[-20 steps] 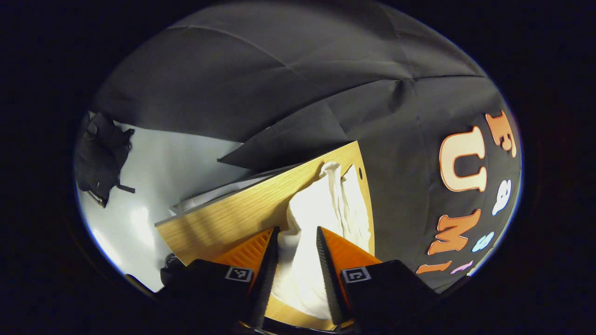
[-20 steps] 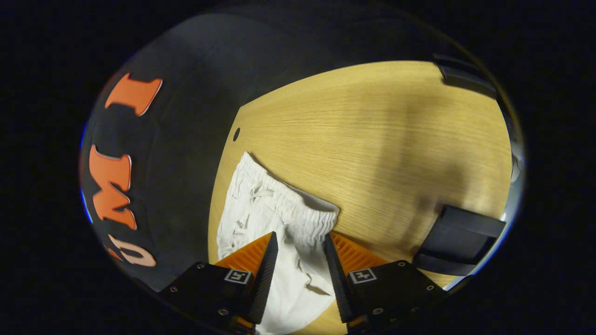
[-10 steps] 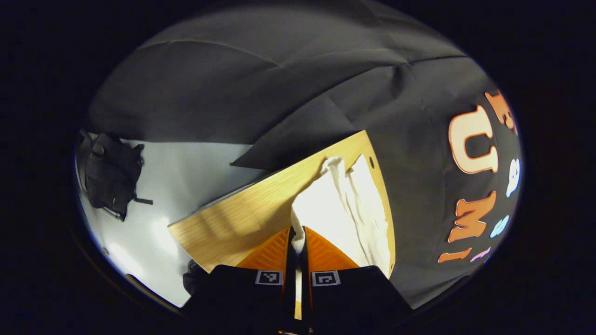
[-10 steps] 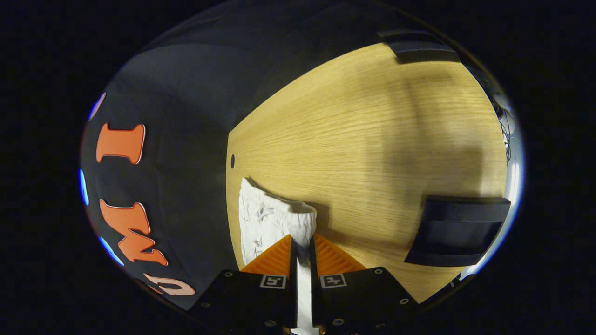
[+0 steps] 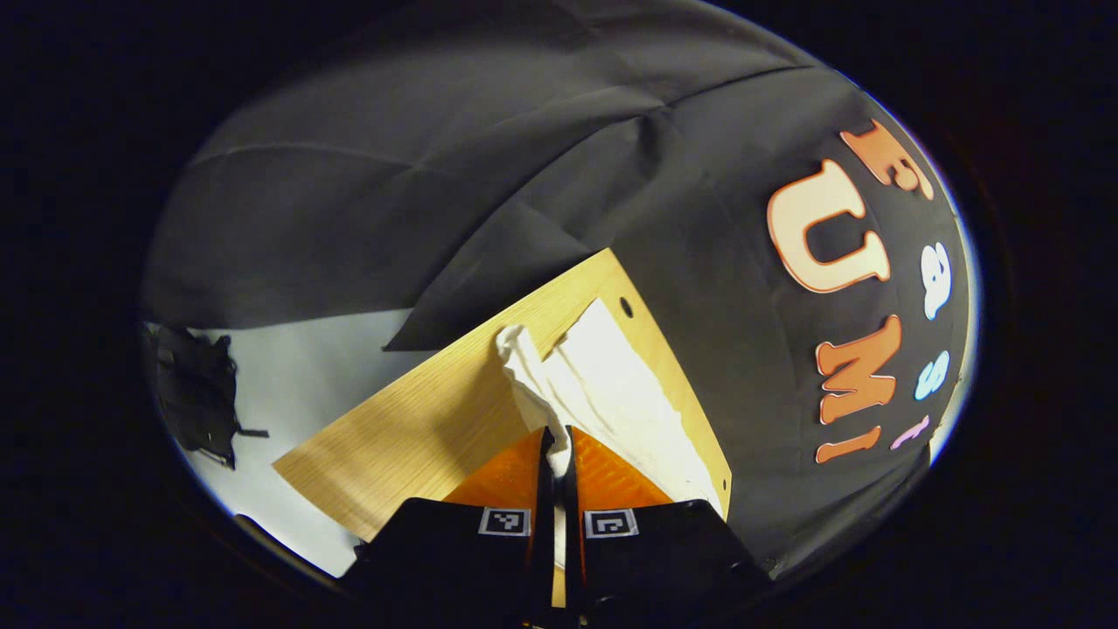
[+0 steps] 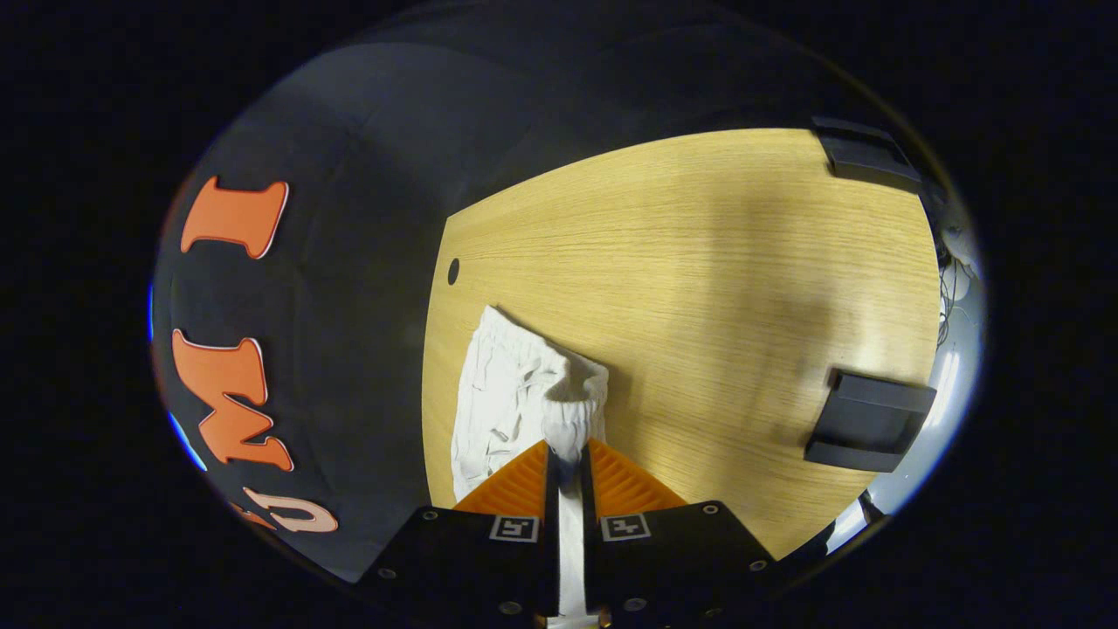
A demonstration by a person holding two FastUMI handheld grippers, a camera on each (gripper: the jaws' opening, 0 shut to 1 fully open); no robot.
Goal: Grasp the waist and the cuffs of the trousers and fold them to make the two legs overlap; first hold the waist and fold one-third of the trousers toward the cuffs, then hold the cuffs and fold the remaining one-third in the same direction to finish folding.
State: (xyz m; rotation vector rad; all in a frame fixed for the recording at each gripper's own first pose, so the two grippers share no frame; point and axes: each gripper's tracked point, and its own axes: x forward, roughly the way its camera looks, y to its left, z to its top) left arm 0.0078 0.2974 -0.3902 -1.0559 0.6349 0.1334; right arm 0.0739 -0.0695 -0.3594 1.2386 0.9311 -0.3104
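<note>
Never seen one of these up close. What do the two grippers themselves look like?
Each has two wedge-shaped fingers with ribbed faces, narrowing to a point. Left gripper and right gripper both have blocky black bodies carrying small square black-and-white markers; the right one shows screw heads.

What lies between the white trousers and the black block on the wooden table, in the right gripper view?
In the right gripper view, only bare wooden table lies between the white trousers and the black block.
</note>
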